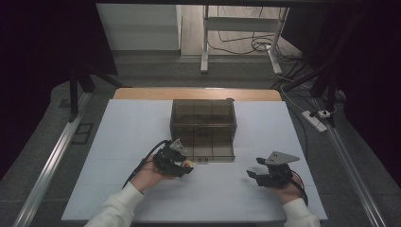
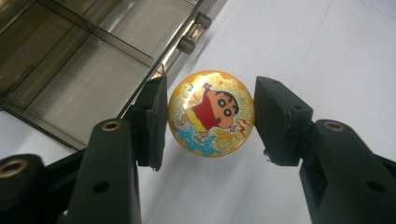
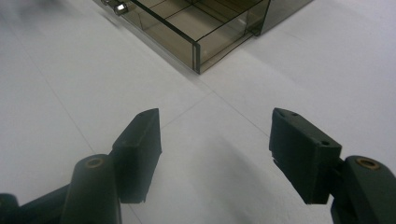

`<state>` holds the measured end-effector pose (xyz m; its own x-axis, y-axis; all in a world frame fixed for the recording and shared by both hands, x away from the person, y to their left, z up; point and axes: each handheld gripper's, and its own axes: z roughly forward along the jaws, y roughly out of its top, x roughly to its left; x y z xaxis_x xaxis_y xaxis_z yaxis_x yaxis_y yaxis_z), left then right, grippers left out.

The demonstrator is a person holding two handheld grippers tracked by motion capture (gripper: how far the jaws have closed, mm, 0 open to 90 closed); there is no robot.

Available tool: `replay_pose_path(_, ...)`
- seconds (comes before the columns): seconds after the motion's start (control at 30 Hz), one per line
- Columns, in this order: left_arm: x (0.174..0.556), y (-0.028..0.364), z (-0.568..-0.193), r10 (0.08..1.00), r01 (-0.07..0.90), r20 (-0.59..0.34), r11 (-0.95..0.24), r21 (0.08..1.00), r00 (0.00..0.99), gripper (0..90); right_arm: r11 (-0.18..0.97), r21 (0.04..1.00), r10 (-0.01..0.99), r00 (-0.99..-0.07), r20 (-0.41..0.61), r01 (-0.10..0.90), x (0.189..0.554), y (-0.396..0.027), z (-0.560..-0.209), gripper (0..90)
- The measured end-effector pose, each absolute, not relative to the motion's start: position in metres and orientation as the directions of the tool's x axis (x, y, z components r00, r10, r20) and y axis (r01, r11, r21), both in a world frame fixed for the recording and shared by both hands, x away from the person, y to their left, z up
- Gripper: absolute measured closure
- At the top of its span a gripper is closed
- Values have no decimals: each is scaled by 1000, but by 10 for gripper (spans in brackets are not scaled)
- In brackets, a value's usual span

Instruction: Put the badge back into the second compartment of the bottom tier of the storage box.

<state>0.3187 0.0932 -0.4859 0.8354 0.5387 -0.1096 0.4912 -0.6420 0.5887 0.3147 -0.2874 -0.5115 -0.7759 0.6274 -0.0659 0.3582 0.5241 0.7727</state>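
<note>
A round glittery yellow badge (image 2: 211, 113) with a cartoon child in a red shirt sits between the pads of my left gripper (image 2: 212, 86), which is shut on it just above the white table. In the high view the left gripper (image 1: 187, 165) holds the badge (image 1: 188, 164) beside the front left corner of an open drawer (image 1: 211, 150). The drawer is pulled out of a smoky see-through box (image 1: 203, 116) and has several compartments. My right gripper (image 1: 254, 168) hovers near the table's front right, open, with nothing between its jaws (image 3: 215, 116).
The white table top (image 1: 123, 137) has room on both sides of the box. The drawer's small knobs (image 2: 191, 35) stand close to the left gripper. The drawer's corner (image 3: 197, 51) lies ahead of the right gripper. Table legs and cables lie on the floor beyond.
</note>
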Motion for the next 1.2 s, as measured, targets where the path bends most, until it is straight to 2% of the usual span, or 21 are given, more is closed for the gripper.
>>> replay_pose_path(1.2,323,100,-469,583,475,-91,-551,686,807,473,525,772,631,-773,-69,359,315,-287,-512,345)
